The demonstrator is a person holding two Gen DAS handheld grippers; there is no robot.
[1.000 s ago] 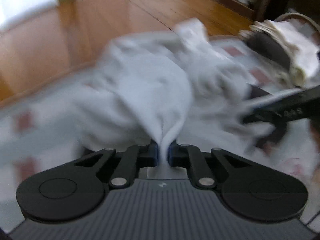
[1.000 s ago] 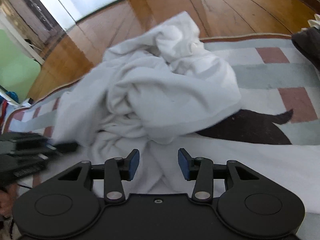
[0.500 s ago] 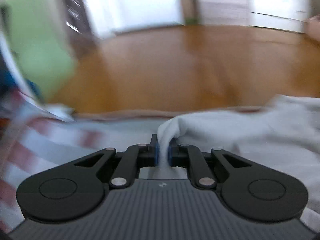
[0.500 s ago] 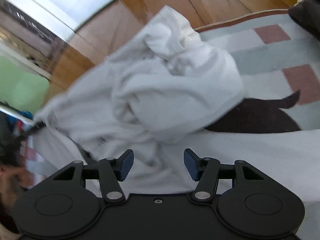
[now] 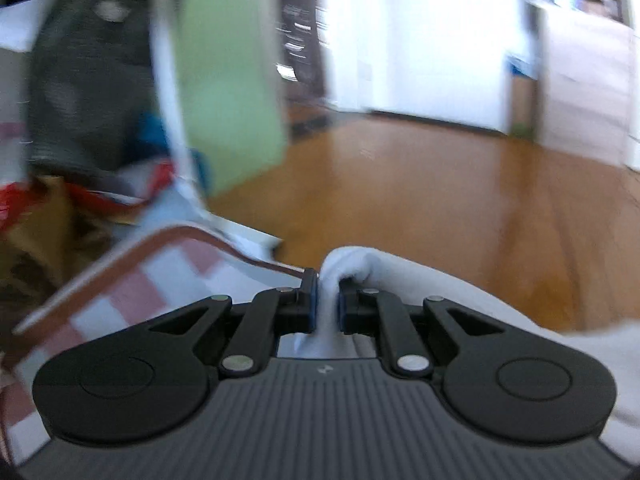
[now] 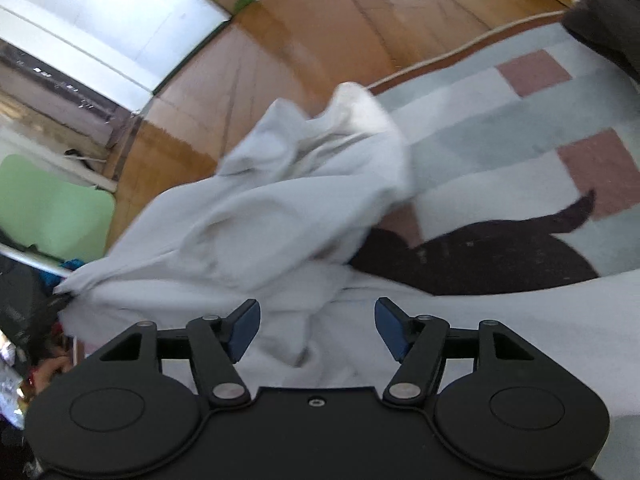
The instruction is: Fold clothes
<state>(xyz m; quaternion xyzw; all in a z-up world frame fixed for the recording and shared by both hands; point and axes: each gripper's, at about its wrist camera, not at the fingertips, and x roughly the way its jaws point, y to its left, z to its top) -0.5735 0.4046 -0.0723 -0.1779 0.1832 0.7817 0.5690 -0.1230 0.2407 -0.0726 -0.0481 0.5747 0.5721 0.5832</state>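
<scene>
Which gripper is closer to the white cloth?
Left. The left gripper is pinching the white cloth's edge. The right gripper is opening just above it, not touching.

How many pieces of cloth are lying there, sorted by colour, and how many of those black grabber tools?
White garment: 1
Dark cloth pieces, one beside the white garment, one at the far corner: 2
Checked rug: 1
Grabber tools, left gripper and right gripper: 2
Total: 6
</scene>
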